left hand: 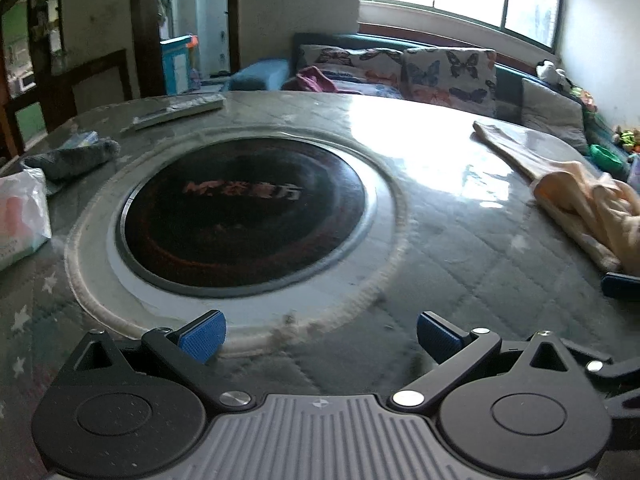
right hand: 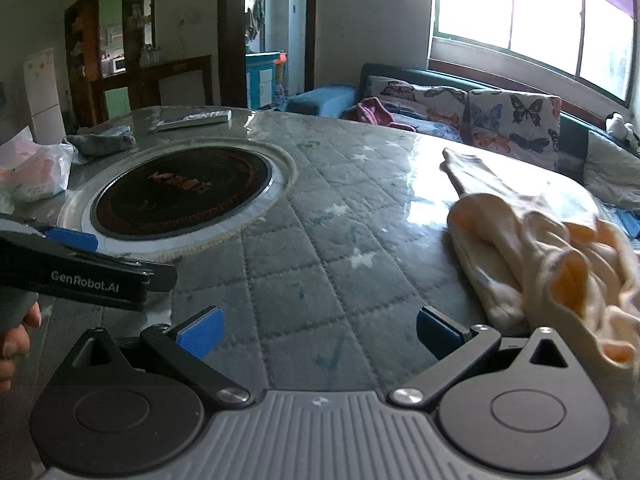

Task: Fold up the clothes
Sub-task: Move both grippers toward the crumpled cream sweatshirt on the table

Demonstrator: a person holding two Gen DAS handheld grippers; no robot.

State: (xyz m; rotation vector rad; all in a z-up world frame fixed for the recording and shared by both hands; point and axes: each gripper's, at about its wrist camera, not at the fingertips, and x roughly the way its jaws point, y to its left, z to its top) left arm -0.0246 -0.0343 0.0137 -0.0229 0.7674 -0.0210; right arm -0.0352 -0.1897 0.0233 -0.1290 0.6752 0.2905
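A cream and pale-orange crumpled cloth garment [right hand: 532, 248] lies at the right of the right wrist frame, on the round table covered by a grey quilted star-print cloth under clear plastic [right hand: 320, 240]; one narrow end stretches toward the window, the bunched part spills toward the lower right. In the left wrist frame the same garment [left hand: 576, 204] sits at the right edge.

The right gripper [right hand: 320, 334] hovers at the bottom centre of its frame with its blue-padded jaws spread wide and nothing between them; the garment lies just beside its right finger. The left gripper [left hand: 322, 336] is likewise wide apart and empty, low in its own frame, facing the round black glass cooktop with red lettering [left hand: 244, 220] set in the table's middle. In the right wrist view the left gripper [right hand: 72, 238] enters from the left edge, seen side-on.

At the upper left of the left wrist frame lie a grey rag [left hand: 72, 158], a white plastic packet [left hand: 20, 216] and a flat silver remote-like bar [left hand: 176, 111]. Behind the table stands a sofa with butterfly-print cushions [left hand: 448, 72].
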